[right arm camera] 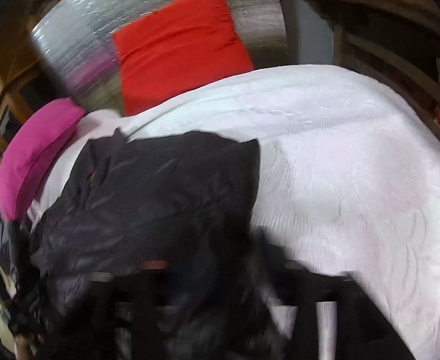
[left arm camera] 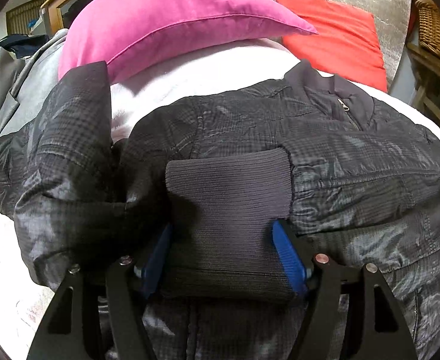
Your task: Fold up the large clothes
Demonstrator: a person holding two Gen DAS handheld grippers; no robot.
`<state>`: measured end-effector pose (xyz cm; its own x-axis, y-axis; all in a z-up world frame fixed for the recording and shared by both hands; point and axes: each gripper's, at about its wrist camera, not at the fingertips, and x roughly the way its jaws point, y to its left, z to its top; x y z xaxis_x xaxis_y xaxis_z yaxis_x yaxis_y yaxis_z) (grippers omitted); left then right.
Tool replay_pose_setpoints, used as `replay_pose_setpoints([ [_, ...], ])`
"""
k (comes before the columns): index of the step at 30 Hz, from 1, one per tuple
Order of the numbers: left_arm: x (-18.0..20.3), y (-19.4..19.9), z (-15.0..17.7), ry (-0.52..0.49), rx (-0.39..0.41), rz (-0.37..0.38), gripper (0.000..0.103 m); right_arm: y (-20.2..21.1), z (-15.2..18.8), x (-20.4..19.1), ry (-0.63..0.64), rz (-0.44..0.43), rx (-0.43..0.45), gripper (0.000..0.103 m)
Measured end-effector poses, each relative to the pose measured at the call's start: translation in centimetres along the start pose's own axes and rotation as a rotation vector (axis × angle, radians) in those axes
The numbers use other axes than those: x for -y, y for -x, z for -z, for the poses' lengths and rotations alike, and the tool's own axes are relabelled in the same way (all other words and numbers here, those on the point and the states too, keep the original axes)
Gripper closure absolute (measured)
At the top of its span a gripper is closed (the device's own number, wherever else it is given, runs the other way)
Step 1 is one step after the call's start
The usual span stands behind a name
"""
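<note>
A dark grey checked jacket [left arm camera: 325,156] lies spread on a white fleece blanket [left arm camera: 220,69]. One sleeve lies folded across its chest, ending in a ribbed knit cuff [left arm camera: 226,198]. My left gripper [left arm camera: 223,252] has its blue fingers [left arm camera: 289,255] on either side of that cuff and is shut on it. In the right wrist view the jacket [right arm camera: 148,198] is a dark bundle at the left of the blanket [right arm camera: 355,165]. My right gripper [right arm camera: 220,315] is a dark blur at the bottom with jacket fabric over it; its jaws cannot be made out.
A pink cushion [left arm camera: 166,21] and a red cushion [left arm camera: 340,33] lie at the back against a silver foil wall [right arm camera: 160,6]. Other clothes [left arm camera: 7,69] are piled at the left. A wicker basket [left arm camera: 436,30] and wooden furniture stand at the right.
</note>
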<state>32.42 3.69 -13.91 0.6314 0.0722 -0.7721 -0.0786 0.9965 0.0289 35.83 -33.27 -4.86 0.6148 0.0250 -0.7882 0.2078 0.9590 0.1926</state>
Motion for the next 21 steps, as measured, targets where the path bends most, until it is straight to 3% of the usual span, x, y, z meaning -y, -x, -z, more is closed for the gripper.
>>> replay_pose_setpoints([
  [1,0.0,0.1,0.0,0.001,0.000,-0.003,0.031,-0.5,0.8,-0.7,0.066,0.056,-0.017,0.020],
  [2,-0.1,0.3,0.1,-0.002,0.000,-0.007,0.031,-2.0,1.6,-1.3,0.124,0.101,-0.078,0.031],
  [3,0.0,0.3,0.1,-0.003,-0.001,-0.008,0.031,-3.4,2.0,-1.6,0.120,0.067,-0.135,0.050],
  [6,-0.3,0.9,-0.4,0.000,-0.019,0.004,0.031,-1.5,1.2,-1.4,0.034,0.059,-0.082,0.052],
  [9,-1.9,2.8,-0.9,0.035,-0.048,0.066,0.029,3.2,1.8,-2.6,0.064,0.086,0.052,0.045],
  [11,-3.9,4.7,-0.7,0.086,-0.019,0.131,0.028,6.5,3.8,-3.3,0.067,0.044,0.147,0.024],
  [12,-5.3,5.8,-0.3,0.119,-0.001,0.157,0.026,7.8,5.2,-3.6,0.065,-0.004,0.177,0.021],
  [15,-10.7,8.3,1.1,0.208,0.051,0.255,0.026,9.6,10.1,-4.5,0.083,-0.099,0.210,0.021],
  [18,-16.9,8.7,2.0,0.321,0.058,0.223,0.025,8.3,13.8,-6.1,0.144,-0.084,0.201,0.021],
  [21,-25.6,8.3,3.0,0.558,0.073,0.206,0.025,6.3,15.9,-6.3,0.174,-0.040,0.153,0.021],
])
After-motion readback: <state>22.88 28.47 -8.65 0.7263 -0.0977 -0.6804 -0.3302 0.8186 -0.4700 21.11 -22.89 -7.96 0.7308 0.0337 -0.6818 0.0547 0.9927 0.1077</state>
